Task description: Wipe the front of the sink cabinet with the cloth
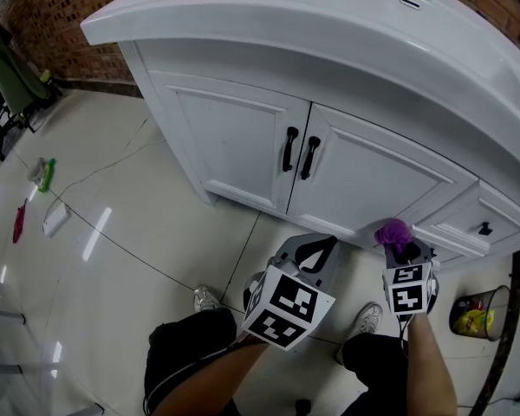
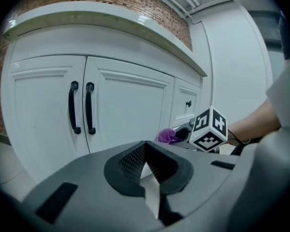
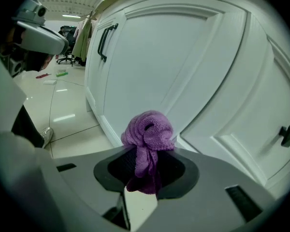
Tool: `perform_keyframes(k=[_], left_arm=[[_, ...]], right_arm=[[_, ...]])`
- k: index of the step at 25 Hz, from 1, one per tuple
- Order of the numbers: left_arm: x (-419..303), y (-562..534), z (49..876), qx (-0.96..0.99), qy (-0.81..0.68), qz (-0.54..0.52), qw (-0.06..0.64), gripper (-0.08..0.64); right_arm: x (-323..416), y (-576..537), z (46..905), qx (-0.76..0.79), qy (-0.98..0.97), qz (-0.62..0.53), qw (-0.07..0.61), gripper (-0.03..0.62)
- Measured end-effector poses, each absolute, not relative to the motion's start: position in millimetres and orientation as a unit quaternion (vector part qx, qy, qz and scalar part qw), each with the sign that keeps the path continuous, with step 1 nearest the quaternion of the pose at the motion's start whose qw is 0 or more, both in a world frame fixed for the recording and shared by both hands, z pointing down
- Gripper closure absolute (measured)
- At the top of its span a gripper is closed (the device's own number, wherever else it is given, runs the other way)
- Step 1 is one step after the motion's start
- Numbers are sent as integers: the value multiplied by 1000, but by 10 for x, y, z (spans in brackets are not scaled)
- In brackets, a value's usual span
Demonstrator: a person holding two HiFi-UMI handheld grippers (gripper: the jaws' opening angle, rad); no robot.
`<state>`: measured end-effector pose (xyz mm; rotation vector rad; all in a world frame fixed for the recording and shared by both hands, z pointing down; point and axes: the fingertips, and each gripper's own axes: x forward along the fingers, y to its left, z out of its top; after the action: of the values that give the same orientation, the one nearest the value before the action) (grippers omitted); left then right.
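Lengthwise, the cloth (image 3: 147, 134) juts from the right gripper (image 3: 145, 170) toward the cabinet (image 3: 183, 71).

Cloth (image 3: 147, 129) purple; sink cabinet (image 1: 234, 137) white, handles (image 1: 289, 150) black; marker cube (image 1: 288, 306) black-and-white squares; wall (image 1: 43, 16) red brick

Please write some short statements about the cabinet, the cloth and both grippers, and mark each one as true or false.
1. The right gripper holds a purple cloth. True.
2. The left gripper holds a sponge. False: nothing is between its fingers.
3. The cabinet doors have black handles. True.
4. One cabinet door stands open. False: both doors are closed.
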<state>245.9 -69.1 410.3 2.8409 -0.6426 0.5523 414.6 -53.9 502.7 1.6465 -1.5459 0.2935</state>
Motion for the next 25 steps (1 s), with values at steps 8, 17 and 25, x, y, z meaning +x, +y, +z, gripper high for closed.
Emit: perform_keyframes(k=[8, 17, 25], left_arm=[[2451, -719, 4261, 950, -219, 203, 97, 558], [2250, -833, 4311, 943, -239, 206, 106, 558], [2040, -950, 4329, 937, -260, 208, 109, 558]], right_arm=[[4175, -546, 5464, 645, -616, 160, 422, 476], [3759, -875, 5576, 623, -646, 159, 412, 476], [3196, -1258, 5512, 597, -688, 152, 384, 476]])
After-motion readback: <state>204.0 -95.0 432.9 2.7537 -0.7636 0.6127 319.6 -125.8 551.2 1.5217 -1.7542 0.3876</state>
